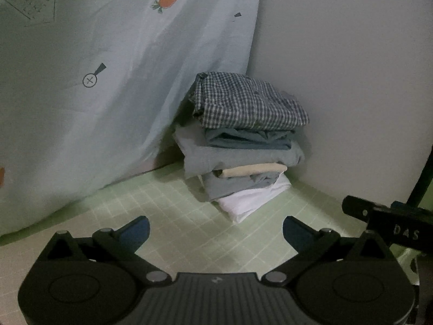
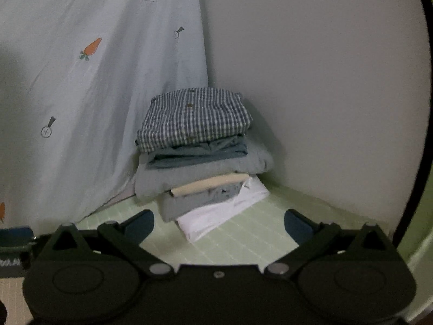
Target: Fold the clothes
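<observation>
Green mat (image 1: pixel 167 203) bare before corner stack (image 1: pixel 243 140), grippers apparently empty.

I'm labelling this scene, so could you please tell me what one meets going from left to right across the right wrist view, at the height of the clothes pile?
Carrot-print sheet → stack of folded clothes, checked shirt on top → plain wall.

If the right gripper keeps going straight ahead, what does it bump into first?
Most likely the stack of folded clothes. The right gripper is open and empty, and the white garment at the bottom of the stack lies straight ahead on the green mat. Depth is hard to judge through the fisheye.
</observation>
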`<state>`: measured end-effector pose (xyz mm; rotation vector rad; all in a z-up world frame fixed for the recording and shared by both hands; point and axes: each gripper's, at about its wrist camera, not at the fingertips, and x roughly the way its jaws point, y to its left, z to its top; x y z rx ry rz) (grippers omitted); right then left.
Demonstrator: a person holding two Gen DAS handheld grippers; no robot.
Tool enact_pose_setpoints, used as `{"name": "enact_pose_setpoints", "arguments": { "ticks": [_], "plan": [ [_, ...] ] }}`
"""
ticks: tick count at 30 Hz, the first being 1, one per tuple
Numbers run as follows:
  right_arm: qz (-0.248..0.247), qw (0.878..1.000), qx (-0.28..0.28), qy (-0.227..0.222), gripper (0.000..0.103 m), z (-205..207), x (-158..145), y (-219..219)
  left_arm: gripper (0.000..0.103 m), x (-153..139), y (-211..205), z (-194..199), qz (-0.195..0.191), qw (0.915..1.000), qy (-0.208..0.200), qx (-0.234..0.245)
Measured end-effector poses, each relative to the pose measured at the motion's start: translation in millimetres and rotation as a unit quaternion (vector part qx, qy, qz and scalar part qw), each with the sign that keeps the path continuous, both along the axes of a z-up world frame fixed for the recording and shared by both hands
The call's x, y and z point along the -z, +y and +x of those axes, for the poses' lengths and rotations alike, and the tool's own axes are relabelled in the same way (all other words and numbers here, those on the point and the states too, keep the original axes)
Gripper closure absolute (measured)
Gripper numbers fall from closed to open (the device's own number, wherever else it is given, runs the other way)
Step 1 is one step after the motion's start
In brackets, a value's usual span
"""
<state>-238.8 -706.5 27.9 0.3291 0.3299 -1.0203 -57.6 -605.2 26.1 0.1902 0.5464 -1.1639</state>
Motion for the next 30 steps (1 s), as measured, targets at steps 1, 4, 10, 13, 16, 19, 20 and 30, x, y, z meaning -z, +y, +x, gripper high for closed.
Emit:
{"name": "enact_pose_setpoints", "arguments": {
  "ticks": [1,4,10,13,16,19,20,30],
  "plan": [
    [0.000,1.000,0.000,0.001,0.000,-2.1,2.6,4.7,0.000,0.1,2.7,-2.3,0.001,1.0000,-0.005,0.001],
    [0.004,1.000,0.002,0.001,0.000,-8.5,6.4,10.9,0.000,0.2,10.8,-9.1,0.004,0.9998,-0.020,0.004],
    [-0.001,1.000,-0.003,0.004,0.000,-15.1,8.9,14.0,0.000,0.5,8.8,-16.3,-0.001,0.9997,-0.020,0.013],
    [0.000,1.000,-0.007,0.005,0.000,-15.6,9.6,12.9,0.000,1.1,6.8,-21.5,-0.002,0.9996,-0.021,0.018],
    [0.000,1.000,-0.010,0.007,0.000,-15.9,10.7,13.2,0.000,1.8,4.8,-26.0,0.001,0.9995,-0.024,0.022],
    [0.001,1.000,-0.012,0.007,0.000,-16.6,11.6,12.9,0.000,2.1,3.8,-29.2,0.003,0.9993,-0.027,0.026],
    [0.001,1.000,-0.013,0.006,0.000,-16.7,11.7,12.7,0.000,1.9,3.6,-29.5,0.003,0.9993,-0.027,0.027],
    [0.001,1.000,-0.012,-0.001,0.000,-18.1,12.9,8.9,0.000,1.5,2.0,-31.0,0.009,0.9988,-0.036,0.033]
  ]
}}
